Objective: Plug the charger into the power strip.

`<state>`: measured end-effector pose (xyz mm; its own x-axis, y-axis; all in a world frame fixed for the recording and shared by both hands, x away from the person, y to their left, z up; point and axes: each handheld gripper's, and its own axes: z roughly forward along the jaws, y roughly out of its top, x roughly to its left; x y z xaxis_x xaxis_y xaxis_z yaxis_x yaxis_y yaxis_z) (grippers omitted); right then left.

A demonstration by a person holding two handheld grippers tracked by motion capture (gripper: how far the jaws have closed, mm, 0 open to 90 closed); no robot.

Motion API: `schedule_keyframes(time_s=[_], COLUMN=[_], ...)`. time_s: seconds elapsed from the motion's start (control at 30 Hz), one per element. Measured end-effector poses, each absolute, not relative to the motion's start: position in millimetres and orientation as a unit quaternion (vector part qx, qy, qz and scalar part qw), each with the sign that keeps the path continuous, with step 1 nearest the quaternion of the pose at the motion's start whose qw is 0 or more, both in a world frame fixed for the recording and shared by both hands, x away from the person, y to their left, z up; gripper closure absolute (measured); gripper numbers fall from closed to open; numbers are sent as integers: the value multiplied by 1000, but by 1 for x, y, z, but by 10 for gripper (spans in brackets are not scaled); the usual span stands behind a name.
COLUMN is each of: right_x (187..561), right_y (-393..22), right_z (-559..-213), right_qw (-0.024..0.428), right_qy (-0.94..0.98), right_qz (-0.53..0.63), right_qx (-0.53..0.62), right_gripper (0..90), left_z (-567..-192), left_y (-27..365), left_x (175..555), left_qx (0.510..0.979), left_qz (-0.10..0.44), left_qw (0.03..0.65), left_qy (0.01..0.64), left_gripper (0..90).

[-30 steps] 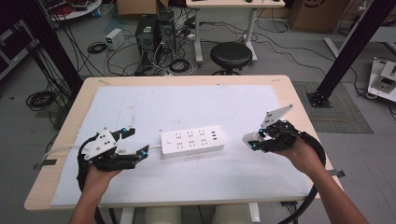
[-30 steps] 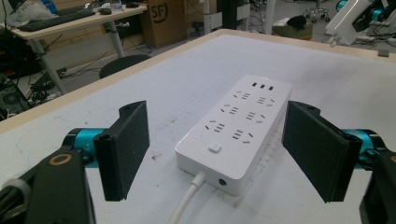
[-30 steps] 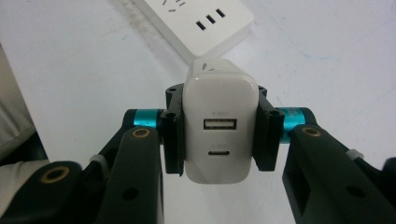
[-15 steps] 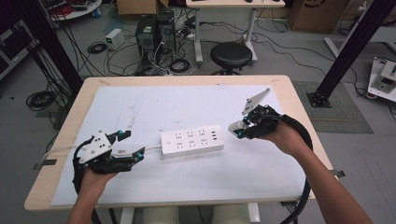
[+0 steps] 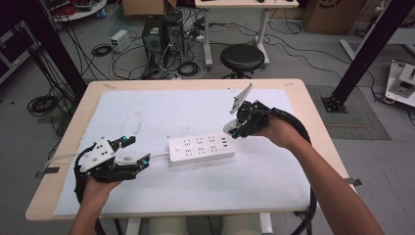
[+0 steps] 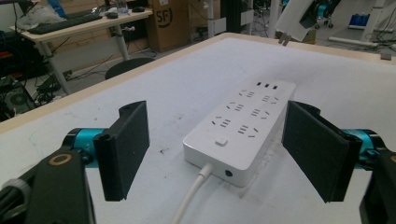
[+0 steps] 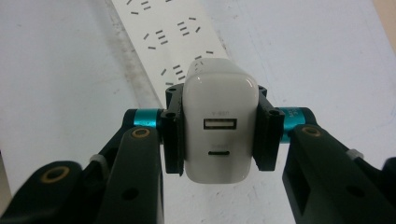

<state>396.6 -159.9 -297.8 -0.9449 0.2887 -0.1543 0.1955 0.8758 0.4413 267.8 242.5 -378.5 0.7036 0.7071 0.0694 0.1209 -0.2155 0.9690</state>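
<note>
while right tool [image 7: 219, 135] pinches white charger [image 7: 219, 130] above power strip [image 5: 201, 149], left tool [image 6: 224, 149] spread, box marked "sf" [image 6: 162, 19]

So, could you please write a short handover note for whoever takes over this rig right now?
Right gripper: shut on the white USB charger, held above the right end of the power strip.
Left gripper: open, empty, jaws standing on either side of the strip's cable end, not touching it.
Power strip: flat on the white mat, mid-table, sockets up, none occupied.
Done: charger picked up and brought over the strip.
Left, probably: steady the strip with the left gripper, plug the charger in, release.
</note>
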Motion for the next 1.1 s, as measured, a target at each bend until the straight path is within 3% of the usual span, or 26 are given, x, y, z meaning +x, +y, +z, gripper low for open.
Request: schedule_keyframes(time_s=[1.1], right_x=[428], right_y=[-86], right_z=[-337], right_qw=[98], right_qy=[989], right_qz=[108], right_qx=[18], right_gripper=[635], left_z=[-390], left_y=[258], left_x=[264], left_qx=[725], left_qz=[262], left_qw=[563], left_qy=[298], left_gripper=[233])
